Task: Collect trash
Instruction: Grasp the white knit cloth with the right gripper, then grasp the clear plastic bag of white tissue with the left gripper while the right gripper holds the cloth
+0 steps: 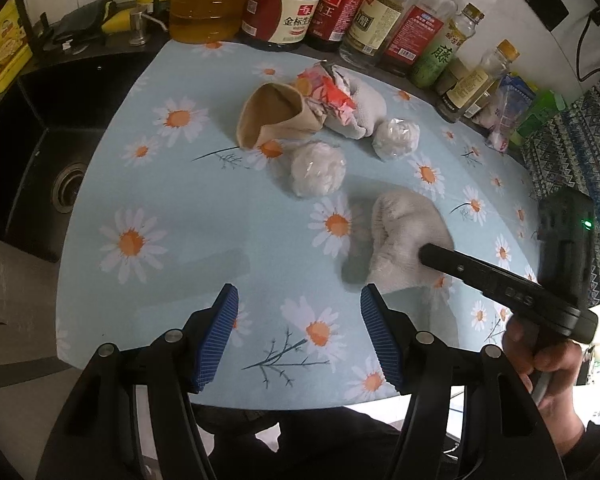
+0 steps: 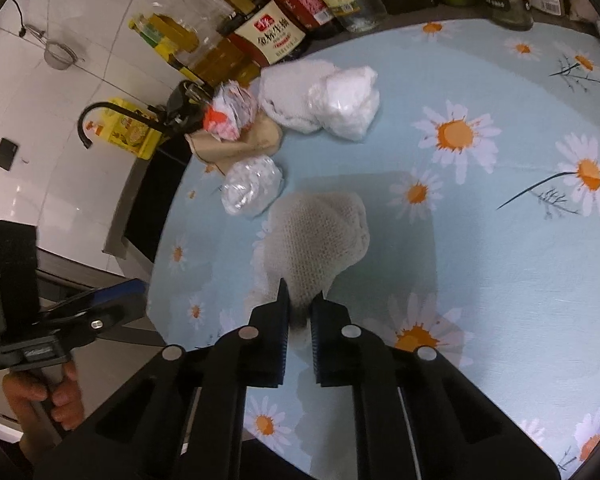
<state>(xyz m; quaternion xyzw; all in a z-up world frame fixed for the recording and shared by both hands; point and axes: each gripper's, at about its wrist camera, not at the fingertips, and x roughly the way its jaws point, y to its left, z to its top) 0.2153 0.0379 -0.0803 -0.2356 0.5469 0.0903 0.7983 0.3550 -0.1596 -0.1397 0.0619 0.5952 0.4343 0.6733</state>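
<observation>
Right gripper point(image 2: 300, 300) is clamped on the near edge of that grey knit cloth point(image 2: 320, 236) lying on the daisy tablecloth point(image 2: 500, 280). Looks soft, light, floppy, so an edge pinch should do. Left gripper point(image 1: 300, 300) hangs open, empty.

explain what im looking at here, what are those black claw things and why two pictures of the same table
A person holds a handheld two-finger gripper in each hand, each with its own fisheye camera. The left camera shows the left gripper, open and empty. The right camera shows the right gripper shut on a pale knitted cloth. On the daisy tablecloth lie two plastic-wrapped white wads, a tan cloth, a crumpled red-and-white wrapper and another pale cloth. Bottles stand behind.
</observation>
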